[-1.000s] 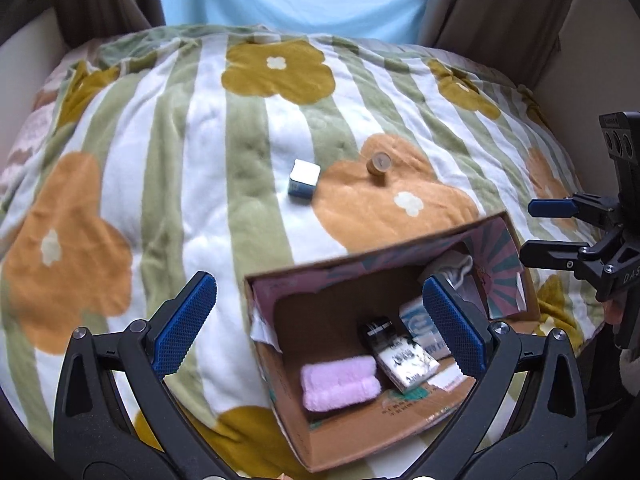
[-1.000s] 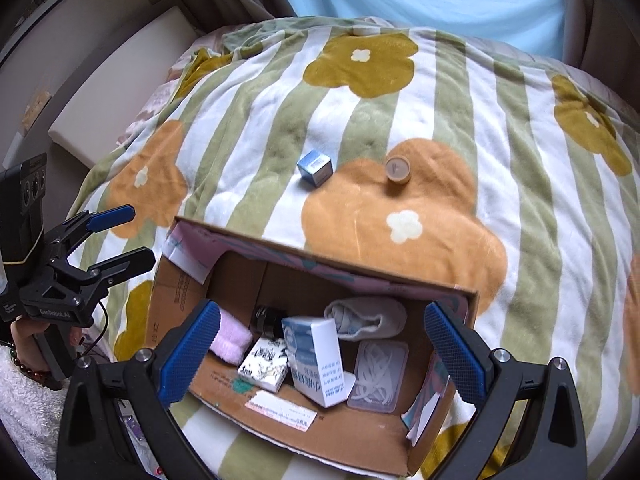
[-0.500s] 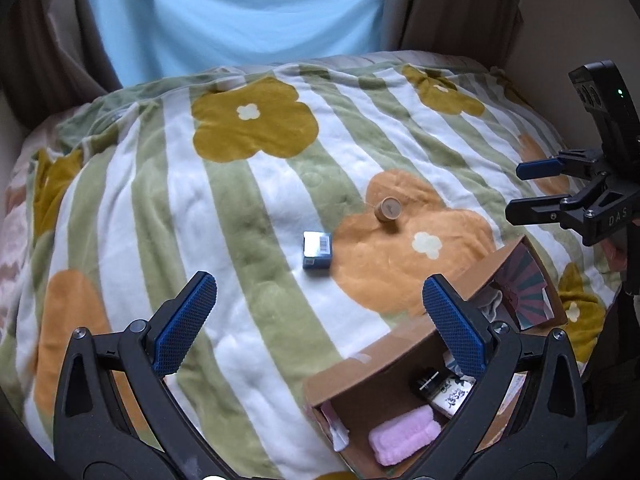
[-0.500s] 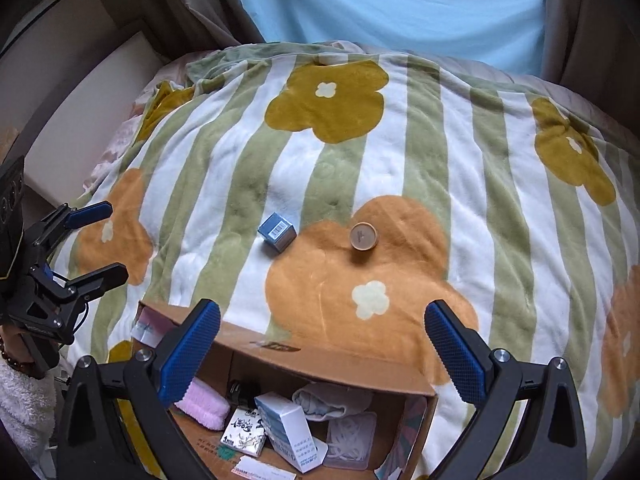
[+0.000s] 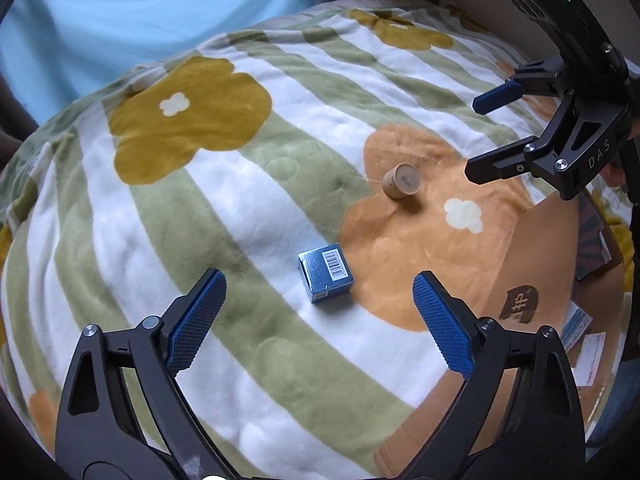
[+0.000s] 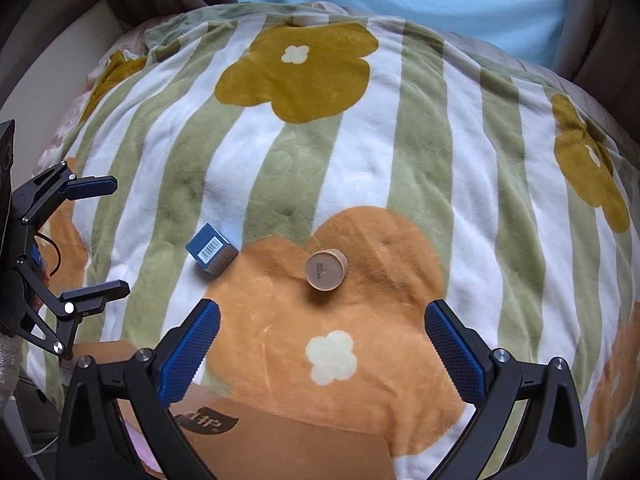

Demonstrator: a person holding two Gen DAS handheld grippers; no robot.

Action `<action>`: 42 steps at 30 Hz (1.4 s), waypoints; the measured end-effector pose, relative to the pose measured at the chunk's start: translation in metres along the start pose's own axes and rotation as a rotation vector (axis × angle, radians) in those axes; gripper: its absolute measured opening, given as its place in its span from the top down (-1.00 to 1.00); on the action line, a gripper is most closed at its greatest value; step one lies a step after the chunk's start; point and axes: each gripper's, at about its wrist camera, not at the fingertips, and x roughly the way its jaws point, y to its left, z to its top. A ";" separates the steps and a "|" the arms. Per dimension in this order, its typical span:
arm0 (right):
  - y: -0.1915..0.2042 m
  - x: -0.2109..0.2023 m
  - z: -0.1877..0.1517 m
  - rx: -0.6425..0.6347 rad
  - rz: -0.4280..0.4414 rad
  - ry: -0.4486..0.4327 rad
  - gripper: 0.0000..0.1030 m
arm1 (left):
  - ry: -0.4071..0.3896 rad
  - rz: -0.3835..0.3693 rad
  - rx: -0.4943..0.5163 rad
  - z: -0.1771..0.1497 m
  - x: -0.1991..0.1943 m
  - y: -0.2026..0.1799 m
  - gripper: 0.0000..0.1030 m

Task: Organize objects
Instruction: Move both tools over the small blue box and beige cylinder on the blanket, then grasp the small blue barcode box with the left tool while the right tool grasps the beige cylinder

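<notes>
Left gripper wide open, empty; blue box dead ahead between its fingers. Right gripper likewise open, lined up on round container.

Blue box near tan jar

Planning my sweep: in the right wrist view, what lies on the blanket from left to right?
Left gripper at the edge → blue box → round tan container, all on the striped flower blanket.
</notes>
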 end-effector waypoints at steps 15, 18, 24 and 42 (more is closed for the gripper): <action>-0.004 0.084 0.020 -0.070 -0.043 0.174 -0.46 | 0.088 -0.080 0.011 -0.010 0.083 0.013 -0.38; -0.004 0.090 0.022 -0.083 -0.050 0.184 -0.39 | 0.093 -0.095 0.016 -0.011 0.088 0.014 -0.25; -0.006 0.096 0.021 -0.098 -0.058 0.211 -0.15 | 0.102 -0.106 0.042 -0.010 0.096 0.012 -0.17; -0.016 0.096 0.021 -0.058 -0.017 0.224 0.39 | 0.100 -0.126 0.067 -0.010 0.095 0.011 0.13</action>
